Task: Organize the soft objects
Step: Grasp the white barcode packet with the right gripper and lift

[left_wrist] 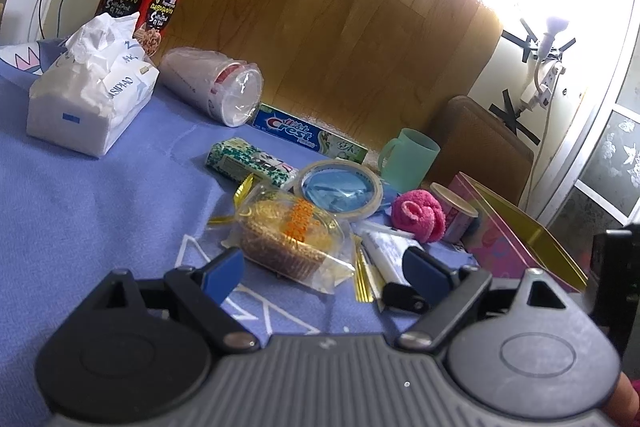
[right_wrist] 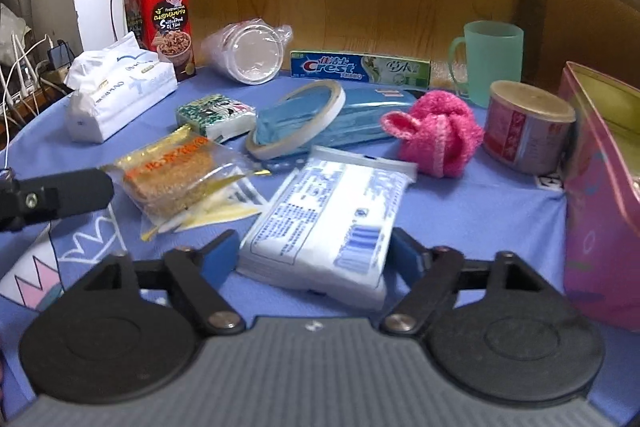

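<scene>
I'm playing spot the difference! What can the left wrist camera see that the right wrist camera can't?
Only the left wrist view shows the lit lamp taped to the wall. Only the right wrist view shows white chargers and cables beside the table, and the flat white packet whole. Both share the pink fuzzy ball, tissue pack, toothpaste box, green mug and red tin.

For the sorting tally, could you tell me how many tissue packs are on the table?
2: the open tissue pack at the far left beside the red tin, and the flat white pack between the right gripper's fingers. Others may be hidden.
</scene>
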Motion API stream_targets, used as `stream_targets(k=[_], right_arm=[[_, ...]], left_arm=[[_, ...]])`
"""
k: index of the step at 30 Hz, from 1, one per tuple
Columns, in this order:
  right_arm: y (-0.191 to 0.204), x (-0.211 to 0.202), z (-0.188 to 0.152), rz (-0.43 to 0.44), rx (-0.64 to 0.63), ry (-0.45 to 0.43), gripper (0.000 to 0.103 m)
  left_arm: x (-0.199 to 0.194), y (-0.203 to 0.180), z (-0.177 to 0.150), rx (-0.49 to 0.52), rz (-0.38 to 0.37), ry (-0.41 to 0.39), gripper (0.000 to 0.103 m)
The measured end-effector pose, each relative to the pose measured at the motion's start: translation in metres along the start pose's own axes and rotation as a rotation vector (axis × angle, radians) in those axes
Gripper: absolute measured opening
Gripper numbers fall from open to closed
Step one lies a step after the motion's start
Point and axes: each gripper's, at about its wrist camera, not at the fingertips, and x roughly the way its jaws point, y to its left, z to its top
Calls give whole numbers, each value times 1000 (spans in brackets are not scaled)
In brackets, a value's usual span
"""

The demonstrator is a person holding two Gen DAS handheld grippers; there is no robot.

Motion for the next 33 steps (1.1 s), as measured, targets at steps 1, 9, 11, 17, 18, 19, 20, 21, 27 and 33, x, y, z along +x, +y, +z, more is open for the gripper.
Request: stream_targets(k=[1, 9, 11, 17, 18, 19, 20, 21, 27, 33], right_arm=[[-4, -3, -1, 13, 8, -4, 74], [-14, -47, -26, 88, 16, -7, 74], [-19, -58, -33, 122, 45, -10, 74], [-22, -86, -51, 126, 82, -52, 74], [-21, -89, -52, 118, 67, -64, 74], [-20, -92, -53, 111, 53, -74, 74], [-20, -94, -55, 109, 47, -82, 74], [-21, -95, -56, 112, 47, -86, 74], [-27, -87, -63, 106, 67, -61, 74], [-25, -91, -72, 79, 14, -71, 76]], left_arm=[[0, 0, 0, 0, -1, 2, 89], [1, 0, 0, -2, 3, 9, 89], [2, 0, 1, 0, 5, 10, 89], [-2, -8, 2, 30, -10, 0, 89], [-6, -13, 3, 35, -23, 0, 90], [-8, -19, 5, 34, -50, 2, 90], [-12, -26, 7, 36, -86, 6, 90], [-14, -35, 8, 44, -117, 16, 92], [7, -78, 1, 66, -176, 217, 93], [27, -91, -18, 66, -160, 337, 93]])
